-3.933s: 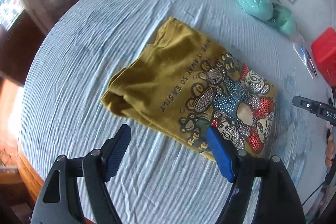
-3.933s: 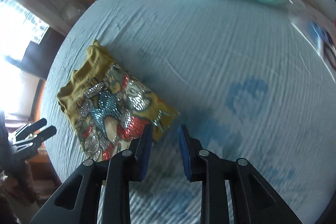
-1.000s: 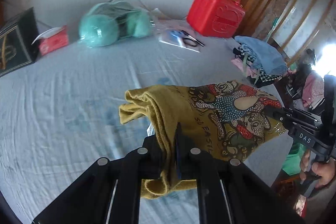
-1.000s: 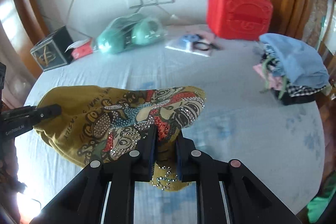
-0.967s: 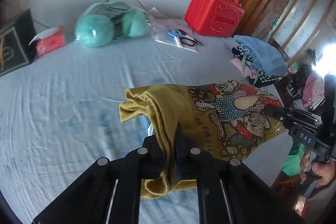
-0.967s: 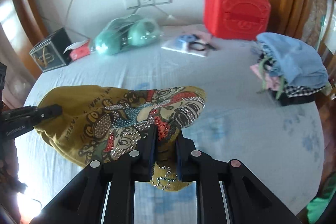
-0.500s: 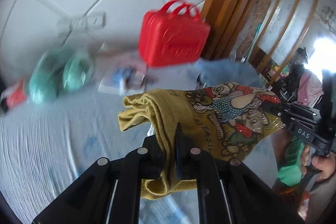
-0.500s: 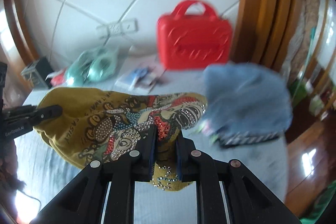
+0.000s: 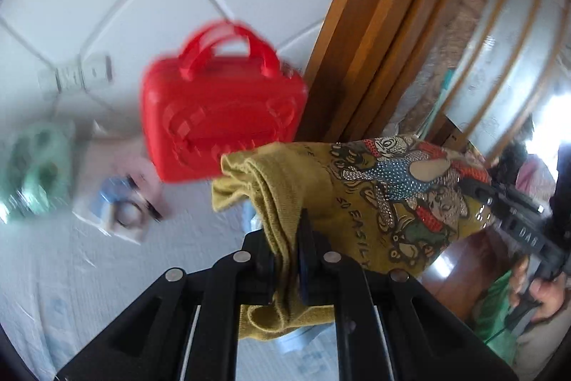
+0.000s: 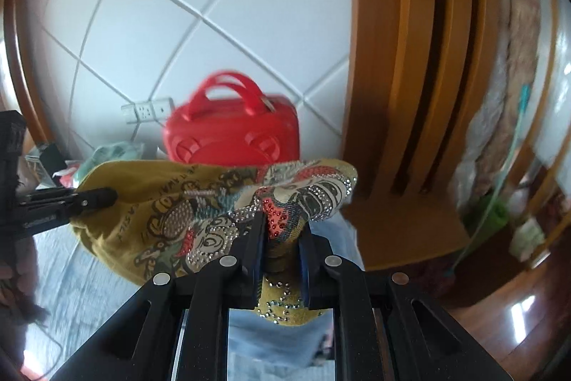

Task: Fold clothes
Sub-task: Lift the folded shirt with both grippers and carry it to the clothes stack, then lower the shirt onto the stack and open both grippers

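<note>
A folded mustard shirt (image 9: pixel 357 188) with a rhinestone cartoon print hangs in the air between both grippers, above the bed's end. In the left wrist view my left gripper (image 9: pixel 289 224) is shut on the plain folded edge of the shirt. My right gripper (image 9: pixel 499 199) pinches the printed end at the right, with a person's hand (image 9: pixel 535 288) behind it. In the right wrist view my right gripper (image 10: pixel 282 227) is shut on the printed corner of the shirt (image 10: pixel 171 202). My left gripper (image 10: pixel 89 197) holds the far left edge.
A red hard case (image 9: pixel 221 120) stands at the tiled wall beside a wooden bedpost (image 10: pixel 403 59). A wall socket (image 10: pixel 146 109) and a teal bundle (image 9: pixel 32 163) lie further left. Blue clothes (image 10: pixel 278 338) lie beneath the shirt. Wooden floor (image 10: pixel 517 291) shows at the right.
Both grippers have carried the shirt to the right across the bed, and a little up. The red case and bedpost now fill the views. Both grips hold as before.
</note>
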